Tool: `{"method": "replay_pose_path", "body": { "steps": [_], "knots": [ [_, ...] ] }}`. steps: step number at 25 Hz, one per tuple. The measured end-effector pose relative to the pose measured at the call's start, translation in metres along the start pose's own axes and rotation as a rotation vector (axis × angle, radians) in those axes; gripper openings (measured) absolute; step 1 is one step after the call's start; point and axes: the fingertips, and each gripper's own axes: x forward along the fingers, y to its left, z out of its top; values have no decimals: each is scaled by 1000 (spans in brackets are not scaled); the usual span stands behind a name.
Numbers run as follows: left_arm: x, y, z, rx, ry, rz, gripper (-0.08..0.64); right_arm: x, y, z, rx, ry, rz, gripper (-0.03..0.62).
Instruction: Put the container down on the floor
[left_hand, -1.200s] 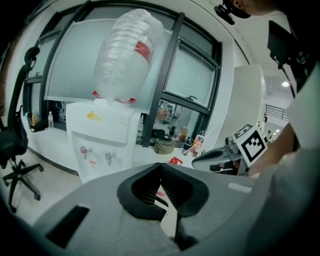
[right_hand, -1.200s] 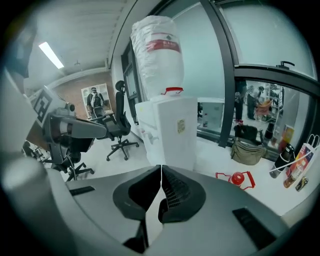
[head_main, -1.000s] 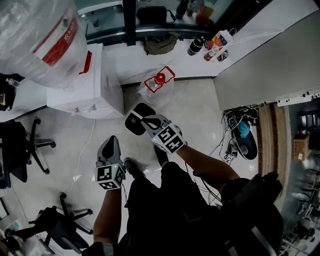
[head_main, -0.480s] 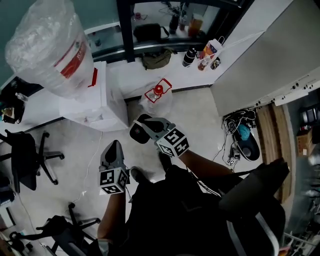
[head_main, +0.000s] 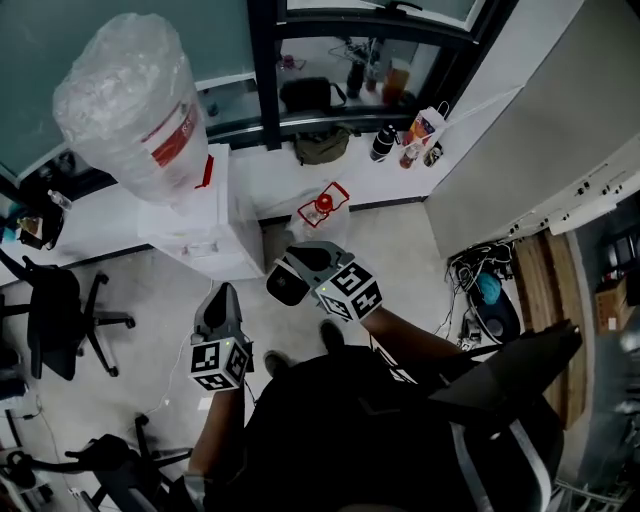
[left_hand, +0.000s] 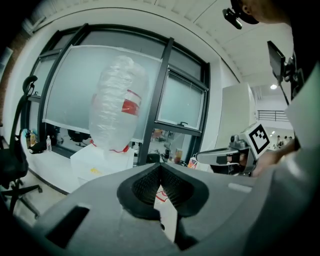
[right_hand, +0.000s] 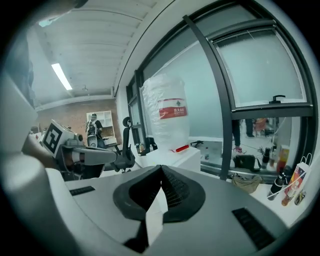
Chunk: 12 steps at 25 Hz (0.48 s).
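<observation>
The container (head_main: 322, 208), a clear jug with a red cap and red handle, stands on the pale floor by the wall, beside the white water dispenser (head_main: 205, 225). Neither gripper touches it. My right gripper (head_main: 290, 272) hangs in the air nearer me than the jug, shut and empty. My left gripper (head_main: 220, 302) is further left, also shut with nothing in it. In the left gripper view the jaws (left_hand: 160, 166) meet and the right gripper (left_hand: 220, 156) shows beyond. In the right gripper view the jaws (right_hand: 161, 168) are together, with the left gripper (right_hand: 95, 156) at the left.
A large plastic-wrapped water bottle (head_main: 130, 100) sits inverted on the dispenser. Office chairs (head_main: 60, 310) stand at the left. Bags and bottles (head_main: 415, 135) line the low ledge under the window. Cables and a grey pad (head_main: 485, 290) lie by the right wall.
Both grippers have risen away from the floor, staying shut and empty. The jug stays where it stood by the wall. The head view has lifted and shows more of the window.
</observation>
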Motion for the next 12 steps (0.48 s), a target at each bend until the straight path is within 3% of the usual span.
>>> {"method": "replay_pose_path", "body": {
  "steps": [12],
  "knots": [
    [-4,-16,29,-8,-24,-42,11,-3,0,24,-14,3,-25,8]
  ]
}}
